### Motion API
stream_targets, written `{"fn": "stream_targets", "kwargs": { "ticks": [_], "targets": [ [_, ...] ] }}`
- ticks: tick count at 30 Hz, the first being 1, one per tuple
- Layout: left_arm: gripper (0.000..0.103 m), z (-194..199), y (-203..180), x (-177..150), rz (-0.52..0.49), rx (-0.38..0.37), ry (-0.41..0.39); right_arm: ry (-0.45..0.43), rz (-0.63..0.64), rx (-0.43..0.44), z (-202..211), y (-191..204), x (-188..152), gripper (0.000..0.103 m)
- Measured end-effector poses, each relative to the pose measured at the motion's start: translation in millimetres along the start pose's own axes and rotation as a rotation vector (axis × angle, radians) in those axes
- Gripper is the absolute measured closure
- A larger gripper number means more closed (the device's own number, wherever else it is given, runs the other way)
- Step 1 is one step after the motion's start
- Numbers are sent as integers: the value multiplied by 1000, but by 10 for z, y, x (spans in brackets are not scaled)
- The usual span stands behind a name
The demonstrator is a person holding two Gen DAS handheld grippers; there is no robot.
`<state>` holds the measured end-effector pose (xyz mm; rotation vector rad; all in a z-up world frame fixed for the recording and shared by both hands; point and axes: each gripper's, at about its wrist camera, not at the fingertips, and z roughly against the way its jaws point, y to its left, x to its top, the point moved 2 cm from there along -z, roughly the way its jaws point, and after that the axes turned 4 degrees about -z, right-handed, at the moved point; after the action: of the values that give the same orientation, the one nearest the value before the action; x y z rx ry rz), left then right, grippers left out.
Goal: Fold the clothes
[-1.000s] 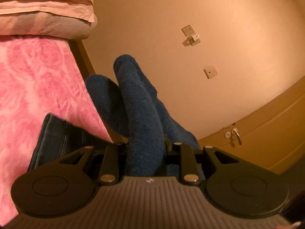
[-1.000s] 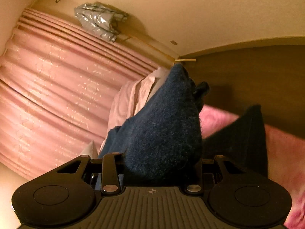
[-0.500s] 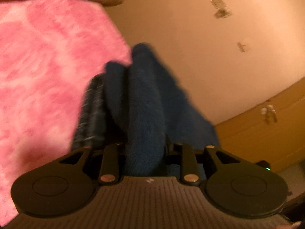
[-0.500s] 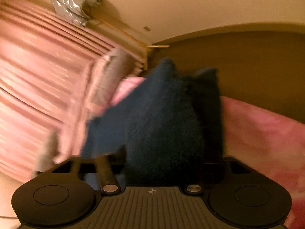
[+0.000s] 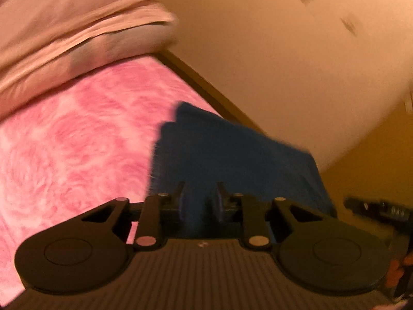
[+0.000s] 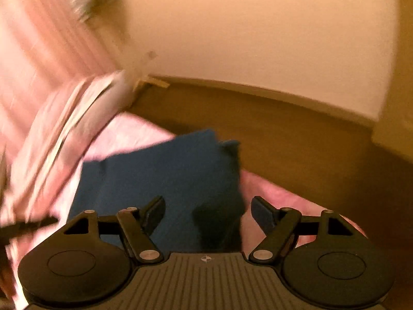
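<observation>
- Blue garment (image 6: 165, 180): lies doubled over near the bed (image 5: 77, 142) edge.
- Left tongs (image 5: 200, 201): pinching its fabric.
- Right tongs (image 6: 207, 209): spread, holding nothing.
- Remaining folds: cannot tell.

Left gripper (image 5: 200, 201): blue garment (image 5: 232, 155) fills the gap between my fingers and the space just ahead. To its left, pink bed cover (image 5: 77, 142) lies bare. Far ahead-left, heaped pale bedding (image 5: 77, 31) blocks. Ahead-right, the bed frame edge (image 5: 206, 85), then wall (image 5: 258, 38).

Right gripper (image 6: 207, 210): fingers wide apart, garment below and ahead. Left, pale bedding (image 6: 64, 129) crowds close. Ahead, brown headboard (image 6: 296, 134) closes off. Right, bare cover.
</observation>
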<state>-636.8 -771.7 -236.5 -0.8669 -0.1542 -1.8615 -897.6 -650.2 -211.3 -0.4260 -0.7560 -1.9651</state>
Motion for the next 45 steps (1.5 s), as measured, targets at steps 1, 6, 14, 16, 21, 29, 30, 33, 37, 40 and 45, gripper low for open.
{"fn": "stream_targets", "kwargs": {
  "ticks": [1, 6, 14, 16, 21, 29, 30, 33, 37, 40, 45],
  "targets": [
    [85, -28, -95, -15, -32, 7, 14, 13, 42, 1, 2, 116, -77, 44],
    [88, -352, -343, -154, -134, 49, 93, 47, 155, 7, -201, 384, -455, 50],
    [86, -799, -597, -336, -255, 112, 194, 135, 246, -32, -611, 362, -740, 50],
    [86, -835, -572, -364, -248, 122, 191, 156, 233, -39, -706, 355, -681, 50],
    [86, -824, -549, -400, -227, 117, 198, 163, 234, -60, -729, 366, -677, 50],
    [84, -549, -678, -355, -169, 141, 174, 194, 183, -33, -719, 373, -489, 46],
    [83, -470, -691, -331, -150, 147, 172, 194, 159, -31, -631, 354, -457, 46],
    [79, -148, -751, -273, -123, 189, 167, 173, 81, -49, -300, 315, -431, 31],
    [68, 299, -840, -248, -117, 208, 176, 187, 29, -61, 131, 310, -559, 18],
    [64, 636, -894, -254, -106, 211, 185, 220, 4, -69, 394, 322, -672, 16],
    [58, 1174, -969, -305, -113, 225, 174, 210, -46, -95, 826, 409, -759, 9]
  ]
}}
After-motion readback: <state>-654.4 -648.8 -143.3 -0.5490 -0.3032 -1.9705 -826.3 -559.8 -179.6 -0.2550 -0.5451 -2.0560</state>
